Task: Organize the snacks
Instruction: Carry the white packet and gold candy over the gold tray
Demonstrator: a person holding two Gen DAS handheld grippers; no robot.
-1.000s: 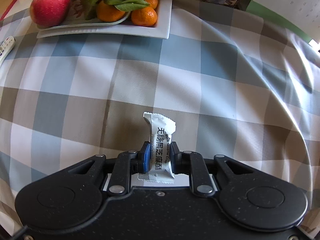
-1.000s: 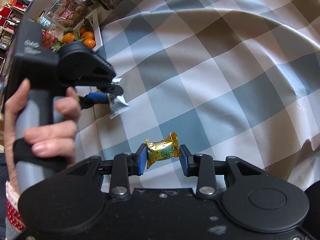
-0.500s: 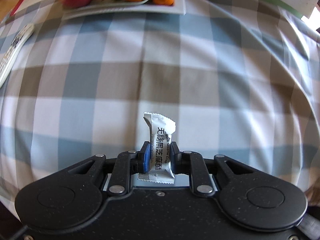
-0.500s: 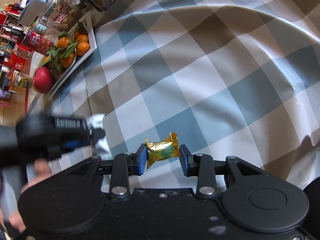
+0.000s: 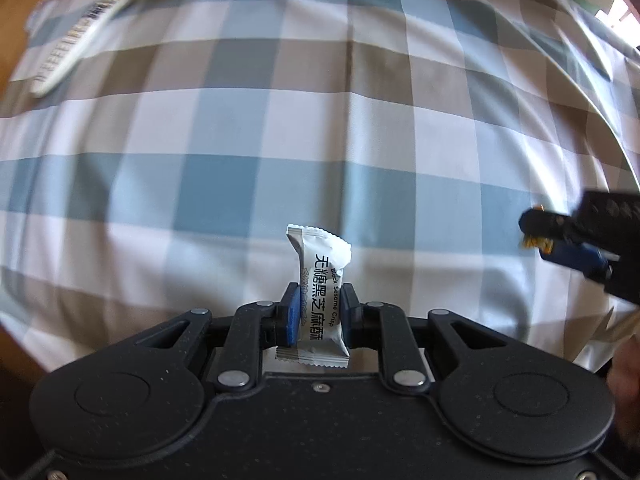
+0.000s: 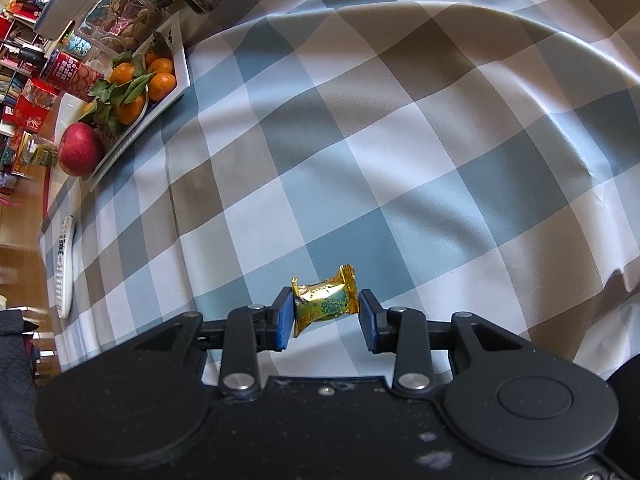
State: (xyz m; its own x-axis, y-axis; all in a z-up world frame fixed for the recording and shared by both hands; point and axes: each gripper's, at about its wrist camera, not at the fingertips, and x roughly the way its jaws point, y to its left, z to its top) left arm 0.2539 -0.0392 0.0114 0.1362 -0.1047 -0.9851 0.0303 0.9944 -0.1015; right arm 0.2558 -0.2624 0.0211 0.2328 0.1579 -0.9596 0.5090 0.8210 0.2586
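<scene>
My left gripper [image 5: 319, 312] is shut on a white sesame crisp packet [image 5: 320, 280] that stands upright between the blue pads, above the checked tablecloth. My right gripper [image 6: 325, 314] is shut on a gold candy wrapper [image 6: 325, 304], held crosswise between its pads above the cloth. The right gripper also shows at the right edge of the left wrist view [image 5: 560, 240], with a bit of the gold candy [image 5: 536, 242] at its tip. The left gripper is out of the right wrist view.
A white tray [image 6: 176, 92] with tangerines [image 6: 160, 80] and a red apple [image 6: 80, 148] stands at the table's far left. A white remote [image 6: 64, 264] lies near the left table edge; it also shows in the left wrist view [image 5: 76, 40]. Jars and tins [image 6: 120, 20] crowd behind the tray.
My left gripper has pulled back from the fruit tray toward the near table edge, still holding the white packet. It has left the right wrist view. The right gripper holds the candy as before.
</scene>
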